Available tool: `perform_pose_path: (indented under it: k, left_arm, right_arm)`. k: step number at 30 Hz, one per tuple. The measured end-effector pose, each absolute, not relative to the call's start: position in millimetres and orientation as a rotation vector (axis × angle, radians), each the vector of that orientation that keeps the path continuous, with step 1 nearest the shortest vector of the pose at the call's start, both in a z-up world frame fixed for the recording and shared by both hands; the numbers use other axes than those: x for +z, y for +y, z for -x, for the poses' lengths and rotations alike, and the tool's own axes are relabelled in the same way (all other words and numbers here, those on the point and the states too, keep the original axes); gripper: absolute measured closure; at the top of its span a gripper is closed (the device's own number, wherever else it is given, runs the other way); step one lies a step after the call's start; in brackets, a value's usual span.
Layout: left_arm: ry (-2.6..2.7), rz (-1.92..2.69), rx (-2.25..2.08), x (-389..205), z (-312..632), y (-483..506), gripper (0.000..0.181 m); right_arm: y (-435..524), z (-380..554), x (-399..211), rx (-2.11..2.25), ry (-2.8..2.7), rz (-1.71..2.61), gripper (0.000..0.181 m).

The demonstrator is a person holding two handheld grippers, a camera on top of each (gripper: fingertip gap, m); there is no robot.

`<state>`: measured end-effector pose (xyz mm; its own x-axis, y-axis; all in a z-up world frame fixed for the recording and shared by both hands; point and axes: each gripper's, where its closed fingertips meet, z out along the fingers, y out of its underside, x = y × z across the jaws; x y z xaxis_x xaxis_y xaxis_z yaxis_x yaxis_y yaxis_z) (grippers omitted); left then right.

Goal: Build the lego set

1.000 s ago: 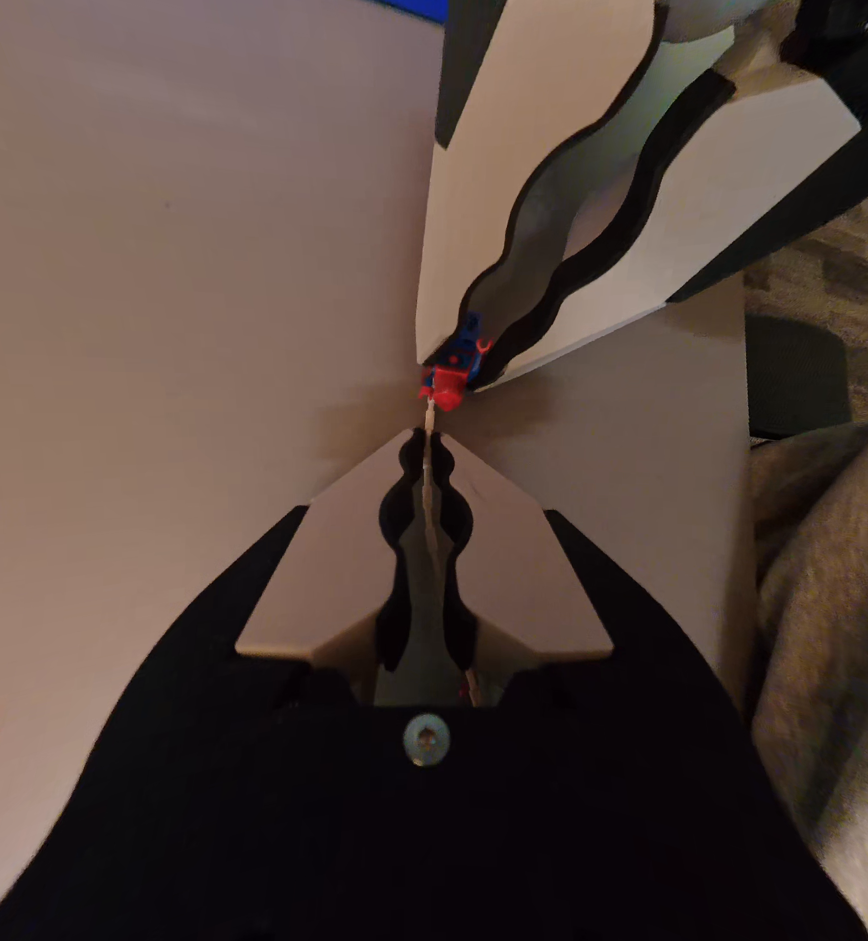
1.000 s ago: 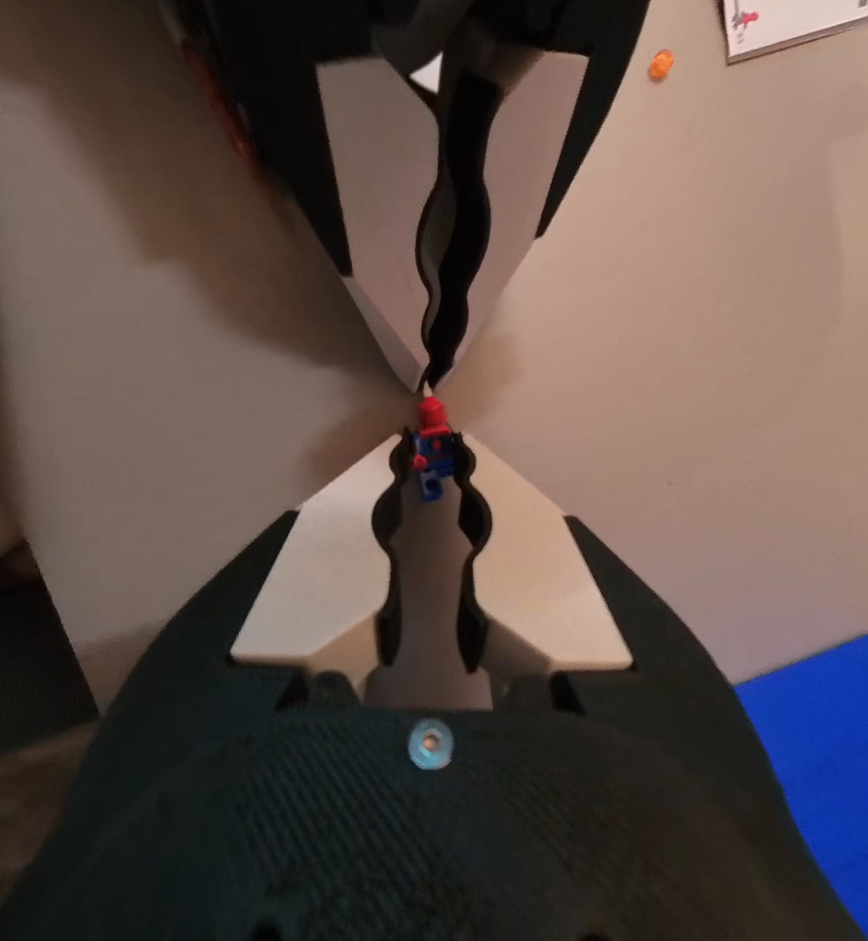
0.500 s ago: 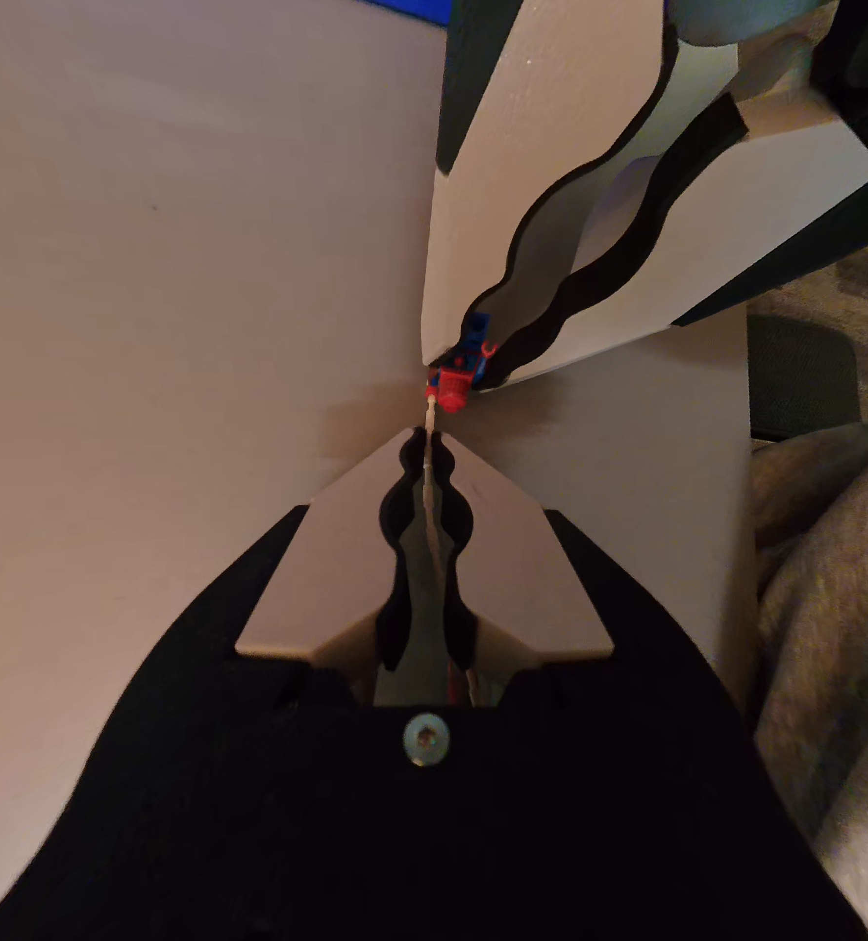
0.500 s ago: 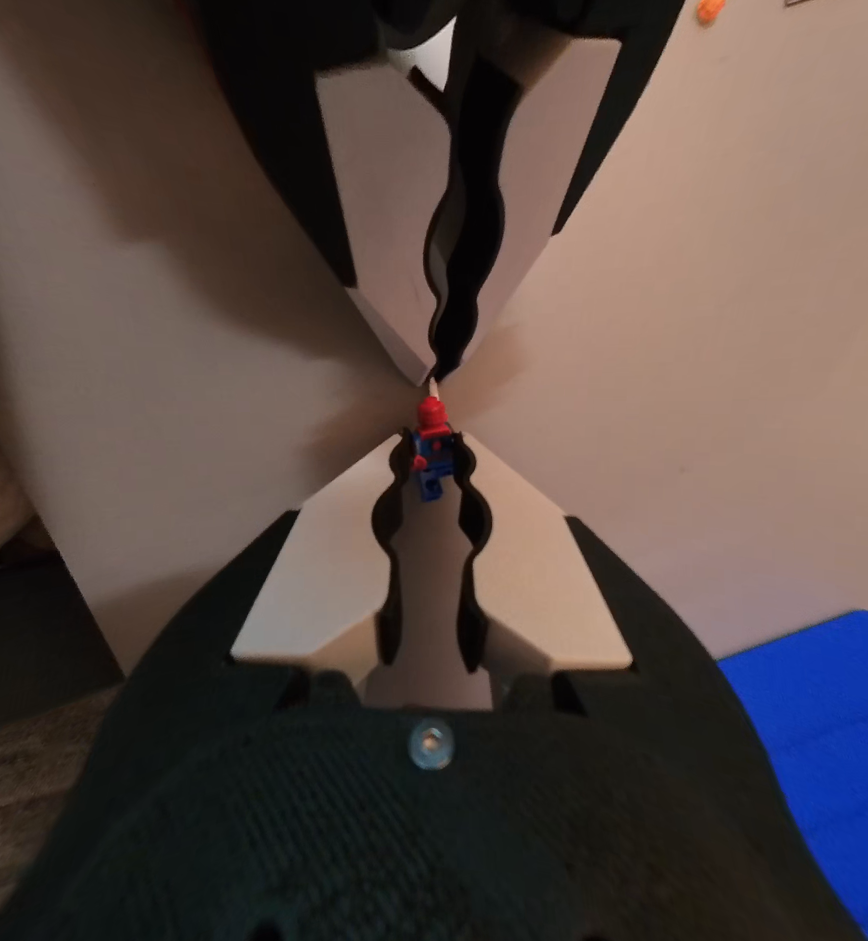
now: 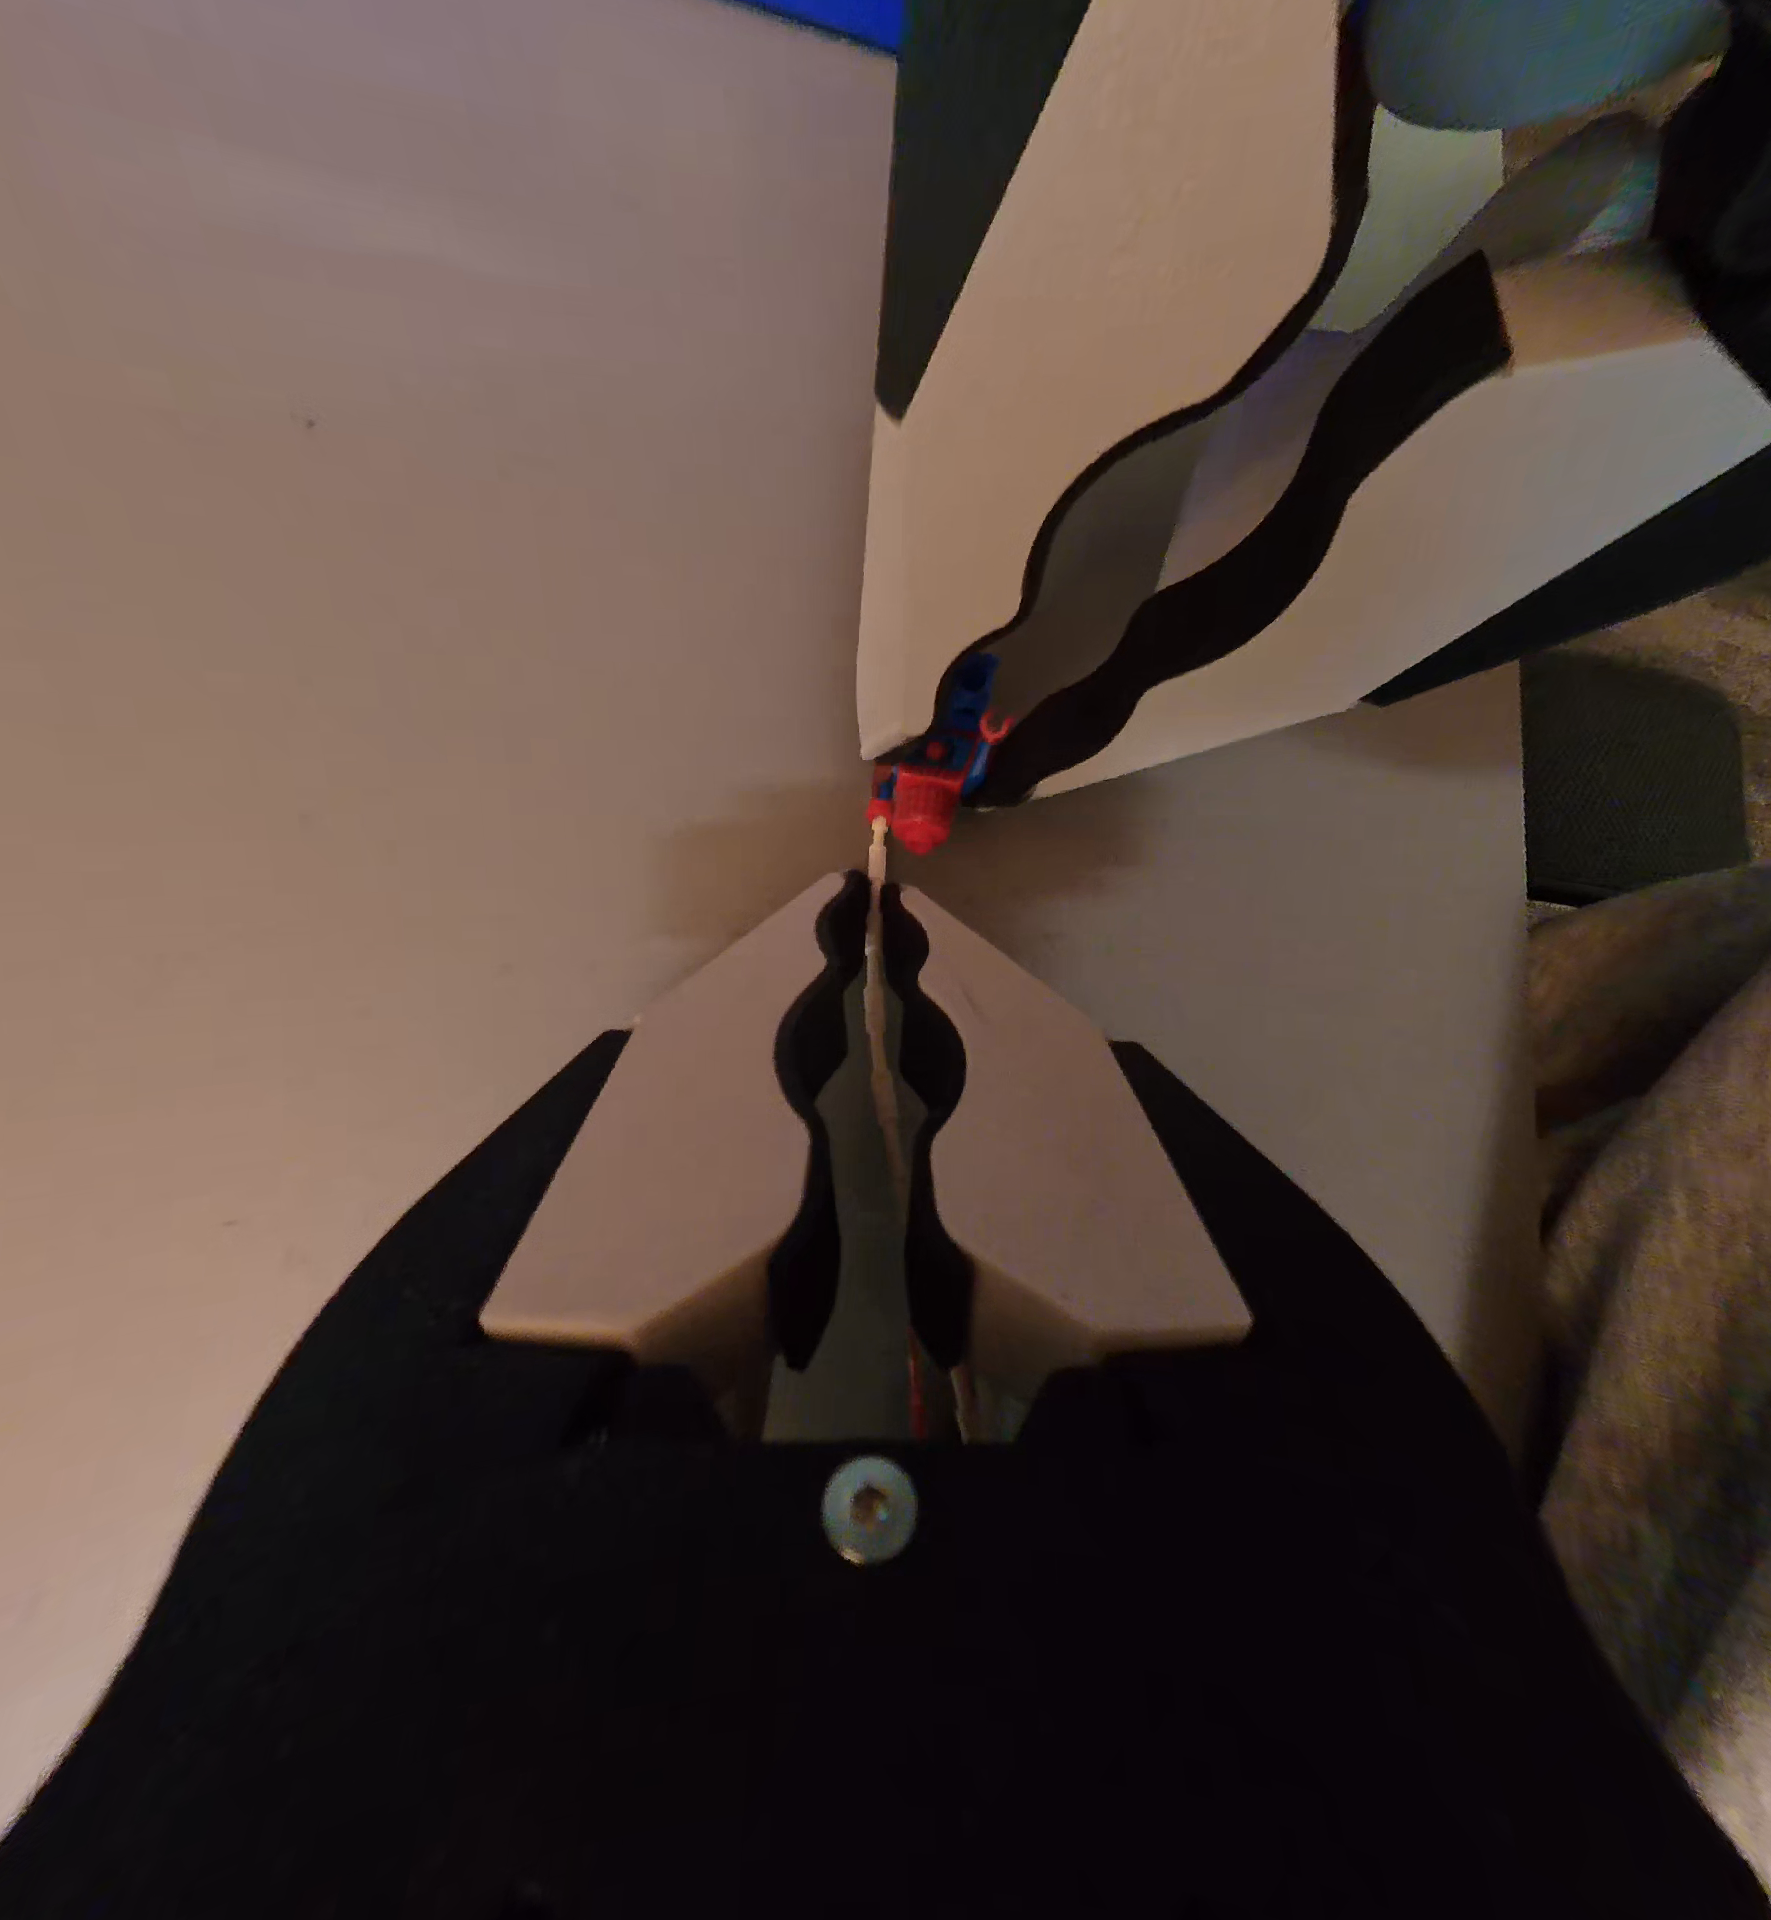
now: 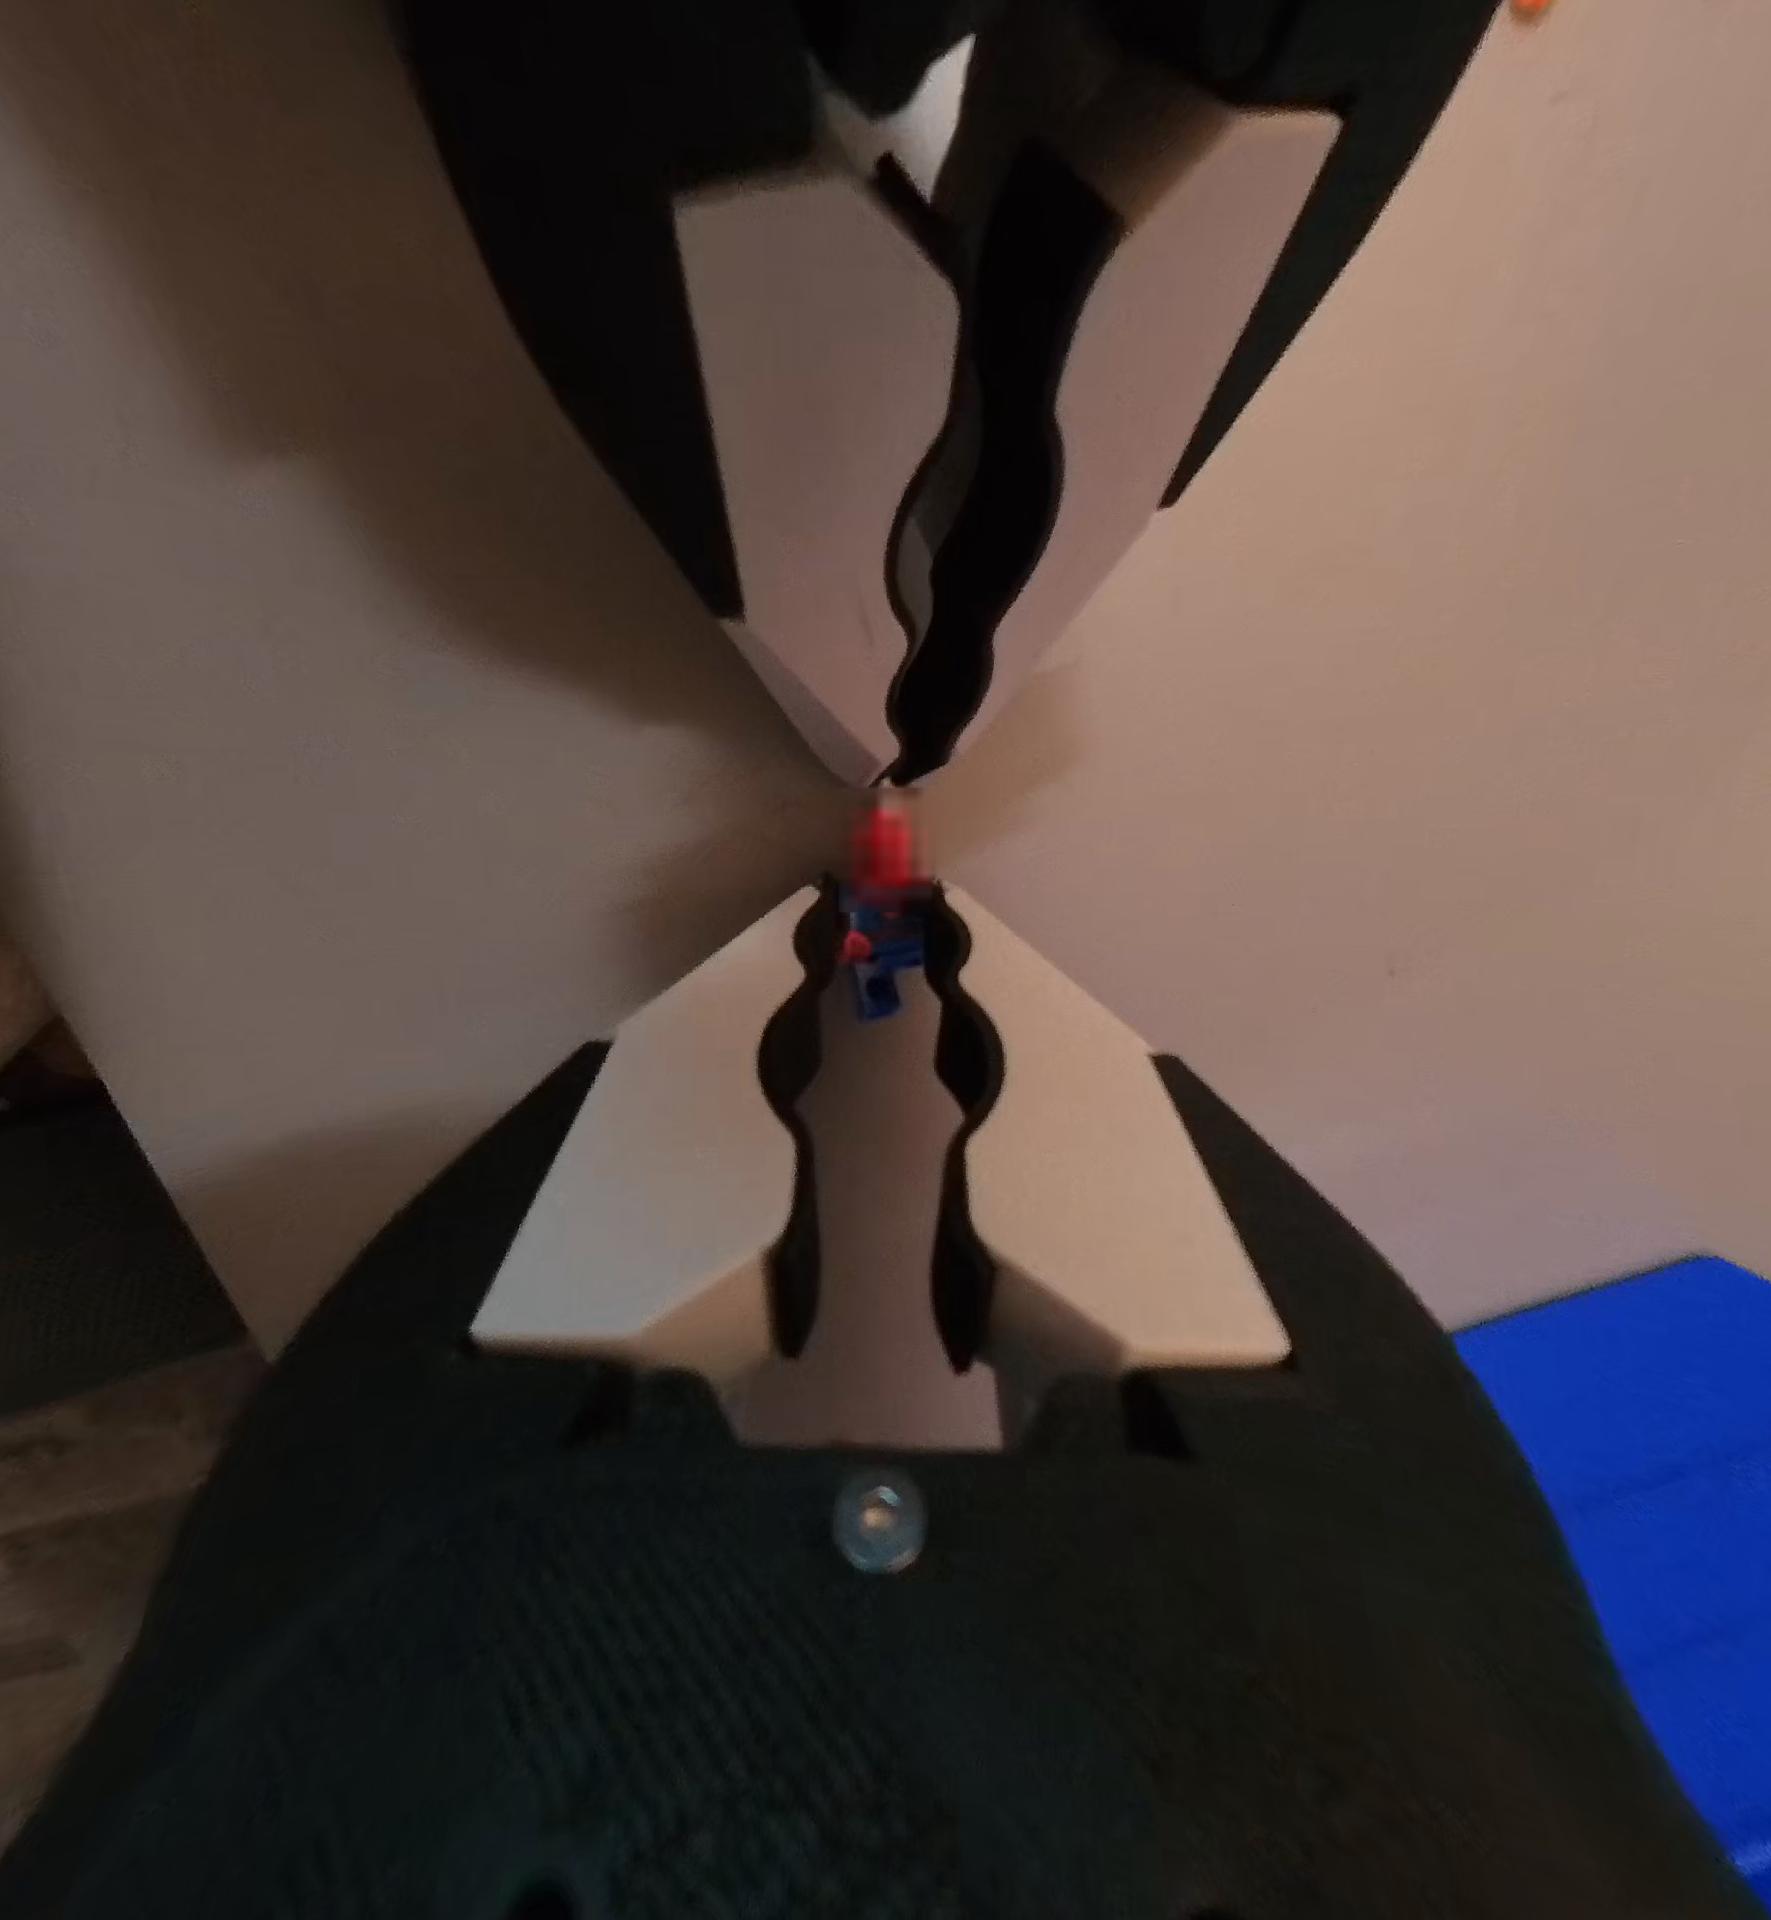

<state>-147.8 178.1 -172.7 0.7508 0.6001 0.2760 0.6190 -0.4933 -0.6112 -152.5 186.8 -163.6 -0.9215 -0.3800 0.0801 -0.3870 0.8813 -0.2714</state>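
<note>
**Two grippers tip to tip over pale table, minifigure and thin white piece between them**

Surface and room: a pale, matt table point(image 5: 341, 623) fills the ground behind both sets of fingers. Beyond its edge, to the right of the left gripper's fingers, lie grey fabric point(image 5: 1691, 1299) and dark patterned floor. A blue object point(image 6: 1670, 1455) sits on the table to the right of the right gripper's body.

View differences: only the left wrist view shows the grey fabric and the thin white piece point(image 5: 877, 842) along its length, running back between the pads. Only the right wrist view shows the floor at lower left and a small orange item point(image 6: 1530, 6) at the top edge, beyond the opposing gripper. That view is softly blurred; a mosaic patch covers the figure's head.

Task item: the red and blue minifigure point(image 6: 876, 935) sits at the tips of the right gripper point(image 6: 879, 914), clamped at the torso, head projecting forward past the fingertips, legs pointing back into the gap. The left gripper point(image 5: 873, 888) has its fingers pressed together on the white piece, whose free end projects ahead of the tips and meets the figure's red head.
</note>
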Motion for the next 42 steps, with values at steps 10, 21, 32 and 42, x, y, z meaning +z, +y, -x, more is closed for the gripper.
perform_pose_path:
  k: [10, 21, 32, 42]
  left_arm:
    - [-0.913, 2.223, -0.029, -172.8, 147.4, 178.5, 0.181]
    - [-0.916, 2.215, -0.038, -172.6, 146.8, 178.8, 0.181]
    - [-0.915, 2.207, -0.061, -172.6, 145.5, 179.3, 0.181]
    - [-0.925, 2.198, -0.058, -171.9, 147.0, 178.7, 0.181]
  right_arm:
    - [188.6, 150.9, -164.1, 0.271, -2.959, -0.768, 0.167]
    - [188.1, 149.6, -164.2, 0.215, -2.925, -0.822, 0.167]
    - [186.3, 146.2, -165.7, 0.196, -2.901, -0.876, 0.167]
    - [185.8, 147.9, -166.7, 0.320, -2.851, -0.782, 0.164]
